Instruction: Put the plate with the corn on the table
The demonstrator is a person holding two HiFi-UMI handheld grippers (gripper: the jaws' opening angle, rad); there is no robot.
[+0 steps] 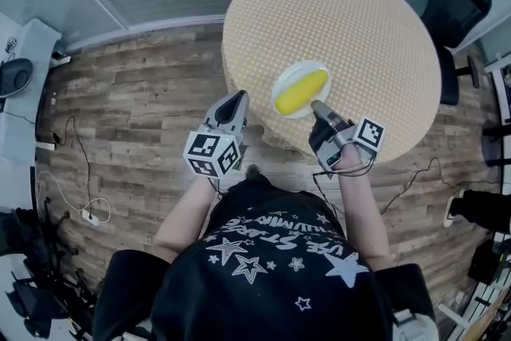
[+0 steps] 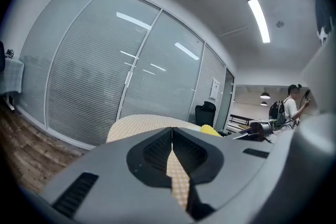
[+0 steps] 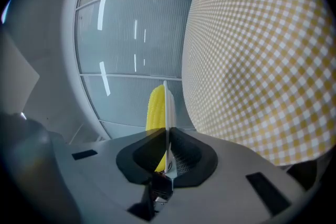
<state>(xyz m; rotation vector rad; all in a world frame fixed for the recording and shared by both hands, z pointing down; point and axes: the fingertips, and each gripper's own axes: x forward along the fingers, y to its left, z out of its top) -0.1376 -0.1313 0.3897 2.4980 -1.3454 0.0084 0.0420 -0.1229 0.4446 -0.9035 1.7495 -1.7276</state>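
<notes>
1. Left tongs (image 1: 237, 99): pressed together, with nothing between them. In the left gripper view (image 2: 171, 136) the two pads meet along one line. They sit over the wood floor (image 1: 136, 108), just short of the worktop's near edge.
2. Plate (image 1: 289, 76): white and round, lying to the right of the left tongs and directly ahead of the right tongs. It is over the near part of the worktop (contact with the cloth cannot be judged from above).
3. Corn (image 1: 302, 92): one yellow cob lying slantwise on the plate.
4. Right tongs (image 1: 317, 104): pinching the plate's near rim. In the right gripper view (image 3: 167, 157) the plate (image 3: 168, 107) shows edge-on between the closed pads, with the corn (image 3: 156, 107) on its one face.
5. Worktop (image 1: 343, 20): round, under a yellow-checked cloth, extending beyond and to the right of both tongs.
6. Office chair (image 1: 455, 4): black, past the worktop's far right side, well apart from the right tongs.
</notes>
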